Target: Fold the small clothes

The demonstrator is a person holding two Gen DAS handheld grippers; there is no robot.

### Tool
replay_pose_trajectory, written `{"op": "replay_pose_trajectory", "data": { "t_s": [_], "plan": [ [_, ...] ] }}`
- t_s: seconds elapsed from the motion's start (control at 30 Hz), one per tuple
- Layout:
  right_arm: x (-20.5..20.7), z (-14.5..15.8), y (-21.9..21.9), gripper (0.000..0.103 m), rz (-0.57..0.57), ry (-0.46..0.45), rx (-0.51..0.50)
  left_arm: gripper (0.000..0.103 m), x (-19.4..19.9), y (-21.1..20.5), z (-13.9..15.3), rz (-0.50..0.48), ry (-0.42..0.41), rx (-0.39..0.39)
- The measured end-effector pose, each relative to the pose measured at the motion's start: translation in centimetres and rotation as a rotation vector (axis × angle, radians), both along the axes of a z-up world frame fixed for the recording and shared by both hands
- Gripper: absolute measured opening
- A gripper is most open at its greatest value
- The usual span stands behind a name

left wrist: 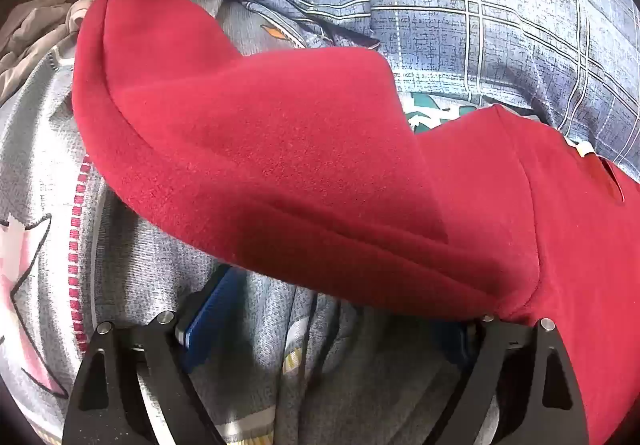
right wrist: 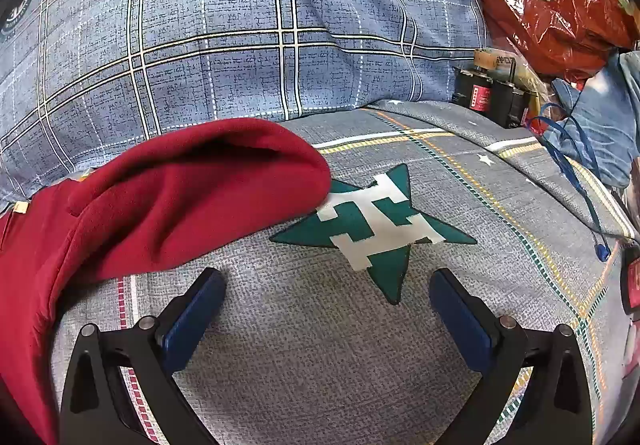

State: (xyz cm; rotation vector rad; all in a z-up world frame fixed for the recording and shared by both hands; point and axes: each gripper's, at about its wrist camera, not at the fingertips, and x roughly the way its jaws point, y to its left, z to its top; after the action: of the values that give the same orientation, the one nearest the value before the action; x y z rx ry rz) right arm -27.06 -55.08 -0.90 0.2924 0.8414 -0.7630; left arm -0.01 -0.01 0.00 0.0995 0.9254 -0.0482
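A red fleece garment (left wrist: 300,165) lies spread on the grey bedsheet (left wrist: 160,265). In the left wrist view its near fold drapes over the tips of my left gripper (left wrist: 340,297). The jaws stand wide apart. The left blue pad (left wrist: 208,309) shows and the right pad is hidden under the cloth; nothing is pinched. In the right wrist view a rounded sleeve of the red garment (right wrist: 160,205) lies at the left. My right gripper (right wrist: 326,277) is open just right of it, low over bare sheet, with nothing between its blue pads (right wrist: 464,321).
A green star print (right wrist: 376,229) marks the grey bedsheet (right wrist: 320,345). A blue plaid quilt (right wrist: 200,45) is bunched behind. At the far right sit a red plastic bag (right wrist: 548,5), dark containers (right wrist: 480,97) and a blue cord (right wrist: 576,165). Pale crumpled cloth (left wrist: 36,29) lies far left.
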Motion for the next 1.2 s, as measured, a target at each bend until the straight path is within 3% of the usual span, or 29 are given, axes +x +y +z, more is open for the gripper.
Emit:
{"op": "replay_pose_trajectory", "data": {
  "t_s": [0.93,1.1,1.2],
  "plan": [
    [0.2,0.1,0.8,0.103,-0.028,0.025,-0.015,0.089,-0.2,0.2,0.5,0.001,0.026,-0.014],
    [-1.4,0.8,3.3,0.102,-0.01,0.038,0.097,0.088,-2.3,0.5,2.3,0.013,-0.017,-0.002],
    [-2.5,2.3,6.4,0.102,0.083,0.018,0.154,0.088,-4.5,0.7,4.3,0.011,-0.079,-0.017]
  ]
}}
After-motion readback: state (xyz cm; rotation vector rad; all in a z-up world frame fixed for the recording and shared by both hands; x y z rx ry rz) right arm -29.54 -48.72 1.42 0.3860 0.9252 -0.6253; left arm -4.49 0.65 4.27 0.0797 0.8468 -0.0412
